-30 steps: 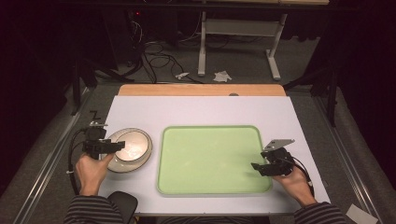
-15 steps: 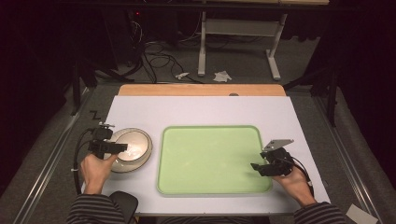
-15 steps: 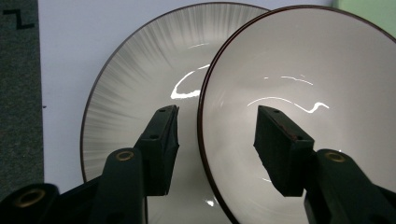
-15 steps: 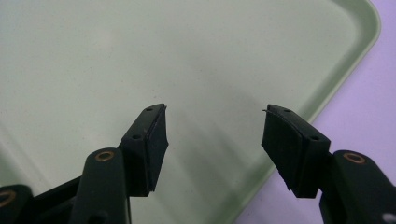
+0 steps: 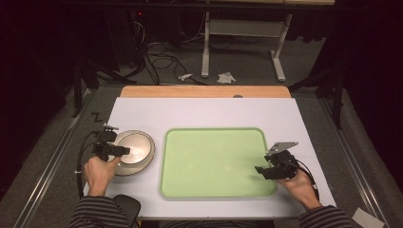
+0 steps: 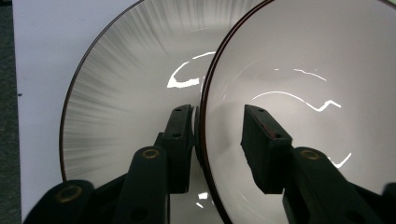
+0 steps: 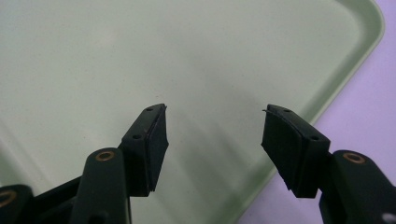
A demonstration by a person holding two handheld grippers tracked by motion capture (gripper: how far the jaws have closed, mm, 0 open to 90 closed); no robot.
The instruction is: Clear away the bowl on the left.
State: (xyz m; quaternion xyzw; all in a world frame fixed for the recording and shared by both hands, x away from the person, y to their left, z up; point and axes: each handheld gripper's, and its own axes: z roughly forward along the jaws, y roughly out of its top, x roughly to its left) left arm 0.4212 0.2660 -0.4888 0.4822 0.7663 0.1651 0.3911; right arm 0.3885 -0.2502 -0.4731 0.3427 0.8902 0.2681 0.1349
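While its jaws have just been closing astride the upper bowl's (image 6: 299, 93) rim without clamping, left tool (image 5: 115, 150) sits at 9 o'clock; right tool (image 7: 212, 123), released, over tray (image 5: 214, 161) at 4 o'clock.

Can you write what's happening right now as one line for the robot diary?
left gripper: closing astride top bowl rim, gap remains | right gripper: open over green tray | bowls: stacked

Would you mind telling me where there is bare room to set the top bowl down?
The green tray is bare, bordered by the stacked bowls and the right gripper. The white tabletop behind it is free. It is crowded around the left gripper.
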